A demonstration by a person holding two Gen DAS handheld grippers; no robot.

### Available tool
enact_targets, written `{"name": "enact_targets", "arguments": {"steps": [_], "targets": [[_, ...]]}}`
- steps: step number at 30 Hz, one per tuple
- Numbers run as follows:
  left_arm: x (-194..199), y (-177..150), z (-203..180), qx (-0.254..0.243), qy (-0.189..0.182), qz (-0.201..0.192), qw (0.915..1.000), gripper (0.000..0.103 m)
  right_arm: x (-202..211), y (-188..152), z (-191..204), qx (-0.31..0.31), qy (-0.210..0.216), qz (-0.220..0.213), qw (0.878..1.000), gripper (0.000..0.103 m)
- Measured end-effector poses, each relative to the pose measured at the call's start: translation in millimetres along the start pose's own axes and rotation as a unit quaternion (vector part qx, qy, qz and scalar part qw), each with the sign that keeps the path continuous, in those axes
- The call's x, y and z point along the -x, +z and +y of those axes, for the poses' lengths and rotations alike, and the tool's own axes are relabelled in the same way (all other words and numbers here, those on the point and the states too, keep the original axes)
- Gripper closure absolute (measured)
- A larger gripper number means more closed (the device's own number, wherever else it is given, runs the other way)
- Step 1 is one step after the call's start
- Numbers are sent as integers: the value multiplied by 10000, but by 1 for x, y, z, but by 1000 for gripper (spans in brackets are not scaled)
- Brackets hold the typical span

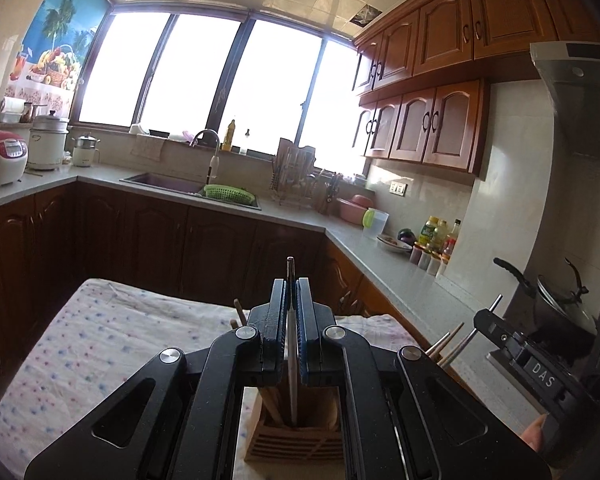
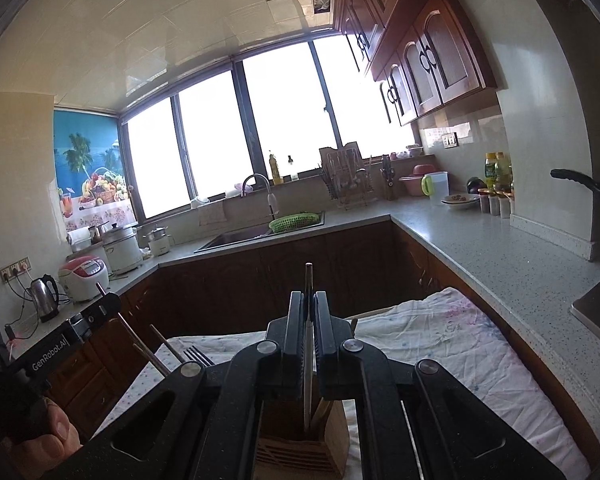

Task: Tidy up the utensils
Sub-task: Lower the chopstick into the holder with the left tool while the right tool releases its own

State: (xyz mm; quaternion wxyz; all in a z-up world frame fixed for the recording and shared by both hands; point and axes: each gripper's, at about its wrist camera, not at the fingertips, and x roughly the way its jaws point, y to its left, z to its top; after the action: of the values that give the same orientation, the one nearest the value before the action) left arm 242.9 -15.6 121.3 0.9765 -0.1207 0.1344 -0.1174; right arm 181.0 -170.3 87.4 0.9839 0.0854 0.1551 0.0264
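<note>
In the left wrist view my left gripper [image 1: 291, 292] is shut on a thin metal utensil handle [image 1: 292, 360] that stands upright, its lower end inside a slatted wooden utensil holder [image 1: 296, 442] on the cloth-covered table [image 1: 100, 344]. Wooden chopsticks [image 1: 274, 404] lean in the same holder. In the right wrist view my right gripper [image 2: 308, 304] is shut on another thin metal utensil handle [image 2: 308, 368], also upright with its lower end in a wooden holder [image 2: 300, 452]. A fork [image 2: 198, 356] and chopsticks [image 2: 156, 356] stick up at the left, beside the other gripper's body [image 2: 72, 336].
A grey L-shaped counter [image 1: 380, 256] runs around the table, with a sink [image 1: 160, 182], a green basket [image 1: 228, 194], a dish rack [image 1: 296, 176], bottles and jars [image 1: 436, 240], rice cookers [image 1: 0, 156] and a wok [image 1: 556, 300] at the right.
</note>
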Motion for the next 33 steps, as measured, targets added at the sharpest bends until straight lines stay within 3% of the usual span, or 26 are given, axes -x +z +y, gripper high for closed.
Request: {"name": "enact_targets", "arguments": {"steps": [7, 11, 27, 33], "targets": [[-13, -29, 9, 109, -74, 493, 9987, 99, -21, -26, -10, -68, 20, 573, 9983, 98], [-19, -40, 8, 60, -95, 702, 9975, 99, -23, -28, -12, -89, -23, 633, 9980, 98], [-24, -40, 12, 160, -135, 899, 9957, 98, -28, -27, -16, -255, -11, 792, 9965, 96], [-7, -42, 16, 374, -232, 932, 9947, 96, -17, -27, -22, -437, 55, 702, 9966, 84]]}}
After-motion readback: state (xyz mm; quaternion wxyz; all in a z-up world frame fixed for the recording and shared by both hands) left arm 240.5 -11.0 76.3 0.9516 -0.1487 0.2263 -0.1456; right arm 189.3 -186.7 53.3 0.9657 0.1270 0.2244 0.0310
